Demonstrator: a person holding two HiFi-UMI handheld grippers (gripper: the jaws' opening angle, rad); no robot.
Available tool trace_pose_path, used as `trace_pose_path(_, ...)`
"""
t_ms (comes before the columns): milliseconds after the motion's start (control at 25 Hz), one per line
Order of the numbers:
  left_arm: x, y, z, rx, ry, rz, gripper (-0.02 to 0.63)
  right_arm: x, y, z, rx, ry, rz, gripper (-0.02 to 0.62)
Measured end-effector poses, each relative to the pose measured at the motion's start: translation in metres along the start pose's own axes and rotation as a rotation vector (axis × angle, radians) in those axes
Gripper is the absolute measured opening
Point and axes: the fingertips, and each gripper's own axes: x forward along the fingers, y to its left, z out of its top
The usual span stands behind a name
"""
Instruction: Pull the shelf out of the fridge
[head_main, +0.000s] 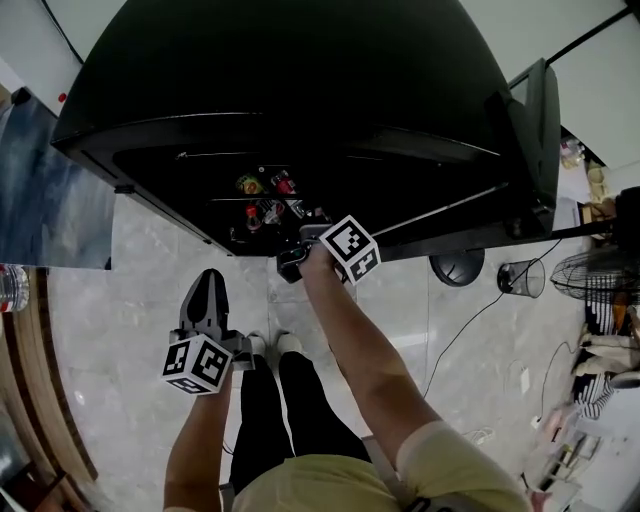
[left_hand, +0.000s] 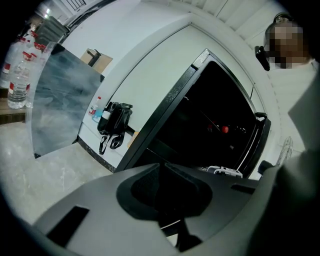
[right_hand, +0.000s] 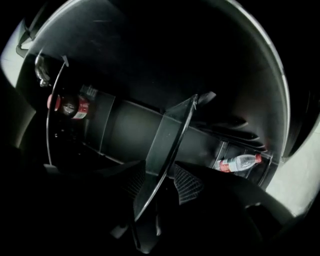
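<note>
Loosely, right claw (right_hand: 160, 182) apart astride the glass shelf (right_hand: 170, 130), left claw (left_hand: 161, 167) closed, empty

Black all over the fridge (head_main: 300, 80), inside and out. Black-and-white square markers on the cube of the left gripper (head_main: 209, 278), at 7 o'clock in the head view; grey shell, black pads. Same chequered cube on the right gripper (right_hand: 160, 184), with cross-hatched black pads. Smoky, clear shelf (right_hand: 170, 130). Red label and cap on the clear bottle (right_hand: 239, 162), at 4 o'clock. Pale grey marbled floor (head_main: 130, 280). Black trousers (head_main: 290, 420), pale yellow shirt (head_main: 310, 490).
</note>
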Motion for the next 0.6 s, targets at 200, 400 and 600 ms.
trace_pose_path(200, 0.002, 0.007, 0.002, -0.003, 0.005, -0.015, 0.018, 0.006, -0.007, 0.015, -0.014, -0.056, -0.024, 0.156)
trace_pose_path(400, 0.007, 0.011, 0.000, -0.008, 0.015, -0.030, 0.018, 0.009, -0.008, 0.026, -0.037, -0.099, -0.054, 0.117)
trace_pose_path(600, 0.013, 0.007, -0.003, -0.024, 0.033, -0.073, 0.018, 0.008, -0.010, 0.028, -0.026, -0.114, -0.059, 0.083)
